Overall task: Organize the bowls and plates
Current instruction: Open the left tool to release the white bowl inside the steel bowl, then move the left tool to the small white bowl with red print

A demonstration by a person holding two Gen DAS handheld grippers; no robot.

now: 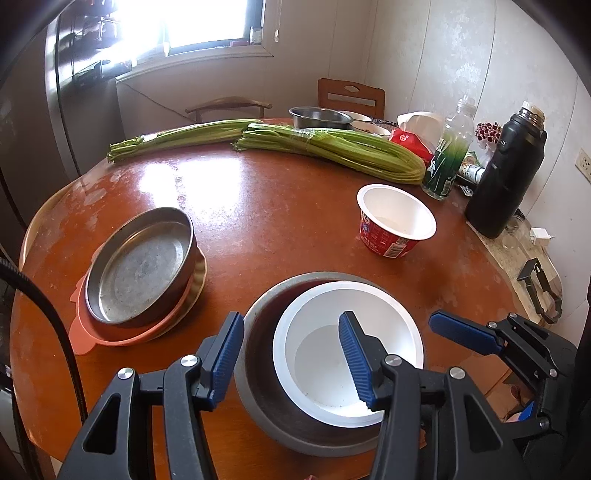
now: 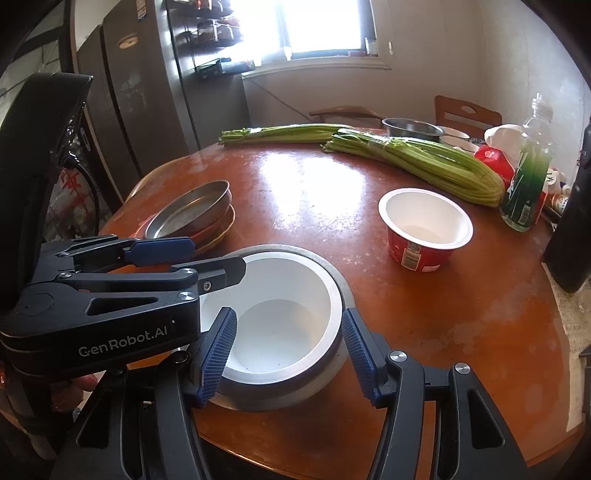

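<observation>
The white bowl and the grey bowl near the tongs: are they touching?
Touching. The right wrist view shows the white bowl nested inside the grey bowl, its rim resting against the grey one's inner wall.

blown-out window [image 1: 207, 22] backlight, table [image 1: 229, 206] glare, fisheye-bent dark edges

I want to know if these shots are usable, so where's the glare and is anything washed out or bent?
Left wrist view: the window is blown out white, and glare streaks the table. Right wrist view: the window is washed out too, with glare on the table. Both views bend straight lines and darken at the corners.
</observation>
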